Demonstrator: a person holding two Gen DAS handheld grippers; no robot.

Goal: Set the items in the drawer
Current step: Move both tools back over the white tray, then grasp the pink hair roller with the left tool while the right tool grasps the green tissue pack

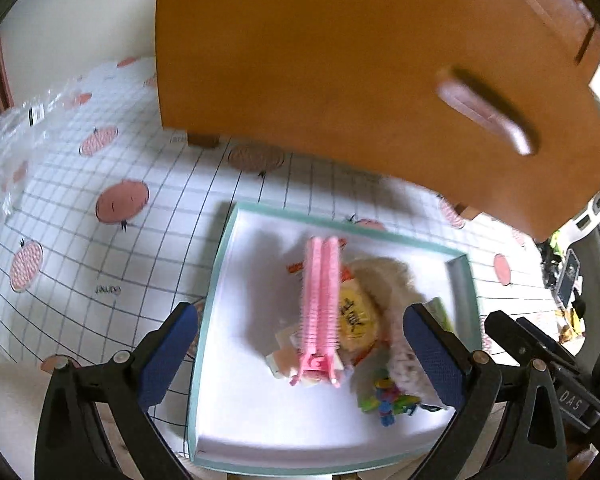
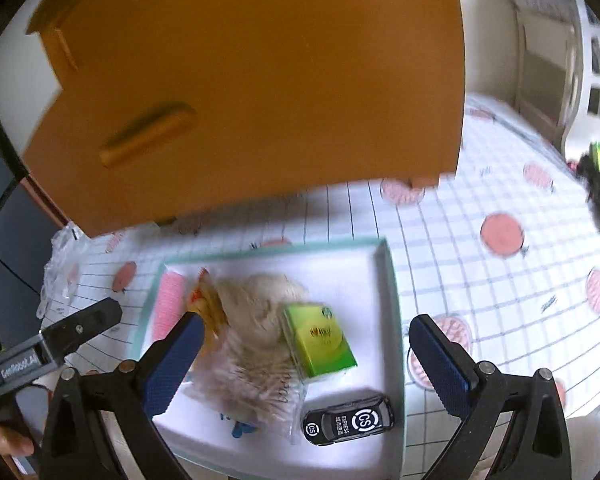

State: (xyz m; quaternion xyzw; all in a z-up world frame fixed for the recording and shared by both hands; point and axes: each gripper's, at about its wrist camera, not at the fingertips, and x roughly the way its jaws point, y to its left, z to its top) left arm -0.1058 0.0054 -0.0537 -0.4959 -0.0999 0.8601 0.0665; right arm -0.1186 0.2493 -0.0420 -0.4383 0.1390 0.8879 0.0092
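Orange cabinet (image 2: 260, 92) stands at the back of the desk (image 2: 480, 280), raised on short feet. Its drawer front looks fully closed; handle (image 2: 148, 132) is a raised bar, blurred in both views.

In front of it: teal-rimmed tray (image 2: 392, 300) with a white floor, holding all the items. None are in the drawer yet.

- fluffy cream piece (image 2: 260, 304), centre of the pile, can't tell what it is
- pink hair clip (image 1: 320, 304), lying on top at the left side of the pile
- green box (image 2: 320, 340), leaning on the fluffy piece
- black toy car (image 2: 348, 420), near corner, apart from the pile
- yellow packet (image 1: 356, 320), half buried beside the clip
- small coloured bits in a clear bag (image 1: 388, 396), at the near edge of the pile

Left tongs (image 1: 300, 356) spread wide, empty, hovering over the clip. Right tongs (image 2: 304, 364) also spread wide, empty, above the green box.

Risks as I see them:
- drawer shut, so any pick now has nowhere to go; open it first.
- handle is shallow, pads could slip off it, and the cabinet may slide on the tablecloth when pulled.
- items overlap; grabbing the clip or box could drag the fluff or bag along.
- both tongs are over one tray, so a collision is likely if they move together.
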